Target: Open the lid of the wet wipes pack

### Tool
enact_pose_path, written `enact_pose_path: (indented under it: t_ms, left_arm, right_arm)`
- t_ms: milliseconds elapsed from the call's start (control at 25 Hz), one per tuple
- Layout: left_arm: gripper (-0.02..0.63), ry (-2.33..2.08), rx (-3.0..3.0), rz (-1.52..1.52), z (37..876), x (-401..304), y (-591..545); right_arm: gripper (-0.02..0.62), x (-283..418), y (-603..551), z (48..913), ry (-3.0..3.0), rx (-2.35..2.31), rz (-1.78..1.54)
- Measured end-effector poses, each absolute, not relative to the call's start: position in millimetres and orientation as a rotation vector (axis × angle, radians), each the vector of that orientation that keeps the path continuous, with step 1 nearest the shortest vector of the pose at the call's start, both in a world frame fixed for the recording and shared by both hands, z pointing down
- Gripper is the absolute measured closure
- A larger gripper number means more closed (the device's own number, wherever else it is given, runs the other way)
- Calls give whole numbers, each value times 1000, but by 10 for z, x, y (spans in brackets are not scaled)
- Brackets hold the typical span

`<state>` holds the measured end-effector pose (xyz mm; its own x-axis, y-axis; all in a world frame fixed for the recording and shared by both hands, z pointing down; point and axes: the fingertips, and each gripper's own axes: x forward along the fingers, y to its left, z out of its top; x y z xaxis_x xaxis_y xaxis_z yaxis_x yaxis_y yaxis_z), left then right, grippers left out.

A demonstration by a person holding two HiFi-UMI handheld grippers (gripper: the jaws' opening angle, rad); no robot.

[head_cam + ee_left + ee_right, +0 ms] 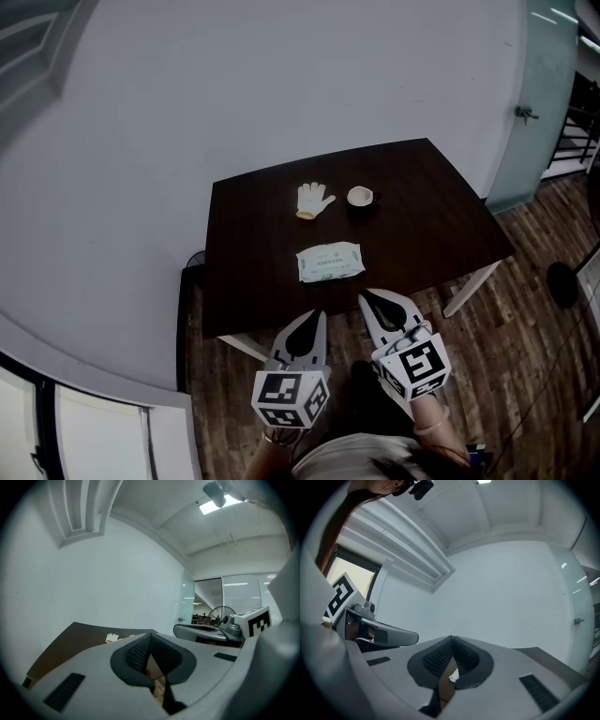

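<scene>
Seen from above, a person stands at the near edge of a dark brown table (253,202), holding a hand-held gripper in each hand. The left hand-held gripper (316,315) and the right hand-held gripper (367,298) sit side by side, close but apart, each with a marker cube at the back. Both point forward over the table's near edge, roughly level.

In the left gripper view, the left hand-held gripper (149,635) has its jaws closed, tips meeting, with nothing gripped. In the right gripper view, the right hand-held gripper (451,638) is also closed tip to tip and empty.

Just beyond the jaw tips, the wet wipes pack (329,262) lies flat on the table near its front edge, long side across, lid shut. Neither gripper touches it.

Further back on the table lies a white glove (313,200), fingers pointing away. Just right of it sits a small bowl (360,196).

A plain white wall (281,75) rises behind the table. Wooden floor (525,356) shows to the right, and a glass door (539,103) stands at the far right.
</scene>
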<state>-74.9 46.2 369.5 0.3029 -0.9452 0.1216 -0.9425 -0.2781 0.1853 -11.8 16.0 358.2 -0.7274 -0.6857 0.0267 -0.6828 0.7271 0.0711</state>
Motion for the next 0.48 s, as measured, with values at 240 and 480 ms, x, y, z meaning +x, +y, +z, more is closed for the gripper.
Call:
enact_pose_path:
  t_ms: [240, 480]
  left_arm:
    - [592, -1734, 2332, -15, 3776, -798, 5]
    - [592, -1742, 2315, -3, 3853, -841, -521]
  right_arm:
    - [598, -213, -313, 3668, -2870, 1108, -95]
    - [598, -297, -860, 3750, -2845, 1060, -100]
